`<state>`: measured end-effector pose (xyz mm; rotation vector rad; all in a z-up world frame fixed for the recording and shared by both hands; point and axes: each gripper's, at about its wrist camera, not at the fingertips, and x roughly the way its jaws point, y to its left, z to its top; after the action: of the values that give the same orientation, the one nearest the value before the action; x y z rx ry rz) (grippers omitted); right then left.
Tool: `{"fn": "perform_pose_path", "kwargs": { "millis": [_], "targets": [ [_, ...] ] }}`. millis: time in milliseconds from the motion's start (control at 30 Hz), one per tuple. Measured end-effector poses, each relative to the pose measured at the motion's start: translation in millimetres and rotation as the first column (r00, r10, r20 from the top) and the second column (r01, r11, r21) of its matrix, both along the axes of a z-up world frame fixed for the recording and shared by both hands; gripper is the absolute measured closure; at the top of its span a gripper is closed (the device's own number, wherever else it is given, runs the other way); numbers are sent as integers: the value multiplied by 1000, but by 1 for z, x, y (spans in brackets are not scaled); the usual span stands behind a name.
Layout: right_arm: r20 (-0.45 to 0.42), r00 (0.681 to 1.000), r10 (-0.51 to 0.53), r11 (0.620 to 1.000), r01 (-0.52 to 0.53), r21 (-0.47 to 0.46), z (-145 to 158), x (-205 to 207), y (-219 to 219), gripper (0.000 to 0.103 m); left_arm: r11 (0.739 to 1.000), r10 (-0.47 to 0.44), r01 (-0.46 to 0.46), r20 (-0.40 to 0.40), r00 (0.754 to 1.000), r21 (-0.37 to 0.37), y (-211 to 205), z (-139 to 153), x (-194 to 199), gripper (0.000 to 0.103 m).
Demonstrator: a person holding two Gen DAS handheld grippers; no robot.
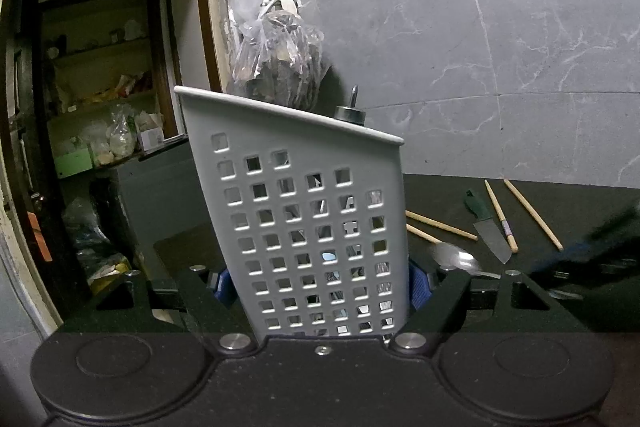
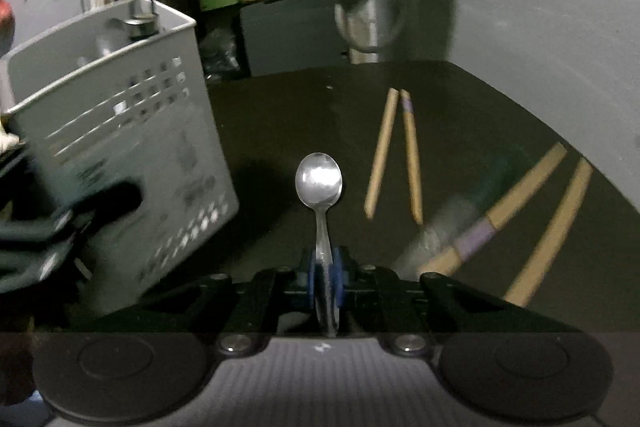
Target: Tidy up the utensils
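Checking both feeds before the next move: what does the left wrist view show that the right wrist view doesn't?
Only the left wrist view: the left gripper clamped on the white perforated caddy, and the knife sharply. Only the right wrist view: the right gripper shut on the spoon handle, bowl pointing forward. Both: caddy, spoon, four wooden chopsticks, dark countertop.

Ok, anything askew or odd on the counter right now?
The grey utensil basket sits tilted, clamped in the left gripper. A knife and loose chopsticks lie scattered at mixed angles. The spoon is held straight in the right gripper.
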<state>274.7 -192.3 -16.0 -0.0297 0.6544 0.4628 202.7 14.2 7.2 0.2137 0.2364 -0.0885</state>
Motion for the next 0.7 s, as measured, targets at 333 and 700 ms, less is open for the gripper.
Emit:
{"fn": "perform_pose_path", "kwargs": {
  "millis": [333,700],
  "targets": [
    [-42,982,-187,968,191,160,-9,-95,-53,93,1000,-18,18,12,1000,7,-13,-3,-9,24],
    [-27,997,-72,966,76,246,-9,-114,-39,83,999,-26,26,20,999,26,-22,-5,-17,23]
  ]
}}
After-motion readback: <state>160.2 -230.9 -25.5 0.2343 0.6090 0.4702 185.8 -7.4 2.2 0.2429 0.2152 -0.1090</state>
